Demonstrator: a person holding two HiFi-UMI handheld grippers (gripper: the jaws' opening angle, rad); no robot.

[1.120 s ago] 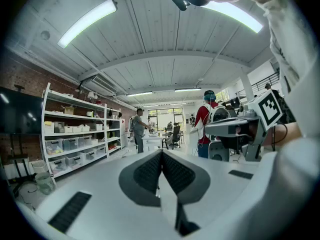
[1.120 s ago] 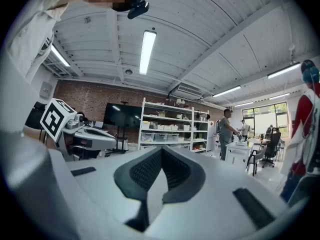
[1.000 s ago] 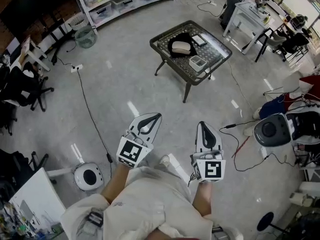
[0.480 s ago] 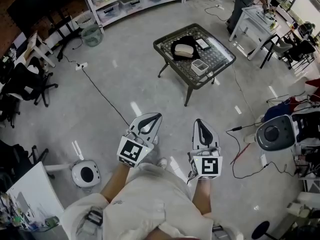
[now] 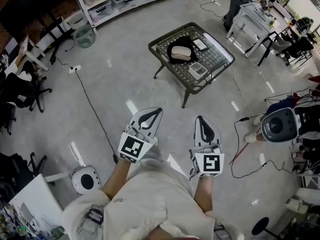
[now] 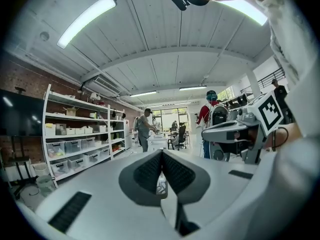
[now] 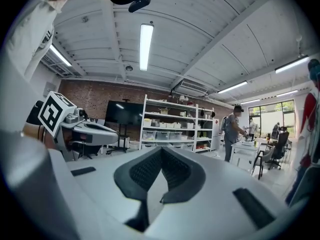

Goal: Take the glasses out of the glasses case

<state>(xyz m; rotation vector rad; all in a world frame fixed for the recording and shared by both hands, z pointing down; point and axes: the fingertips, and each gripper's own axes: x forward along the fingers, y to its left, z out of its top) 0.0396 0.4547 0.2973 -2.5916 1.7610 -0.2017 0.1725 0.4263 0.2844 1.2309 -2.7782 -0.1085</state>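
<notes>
The left claw (image 5: 157, 112) and right claw (image 5: 201, 122) are clenched on nothing and held level, I think for carrying: the case (image 5: 181, 55) lies on the surface (image 5: 216, 59), well apart.

Low table (image 5: 218, 59) ahead of you at one o'clock. On it, dark mat (image 5: 182, 41) at ten, small box (image 5: 198, 70) at five, flat device (image 5: 201, 44) at one.

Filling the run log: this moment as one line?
left gripper shut, empty | right gripper shut, empty | glasses case on table, untouched
</notes>
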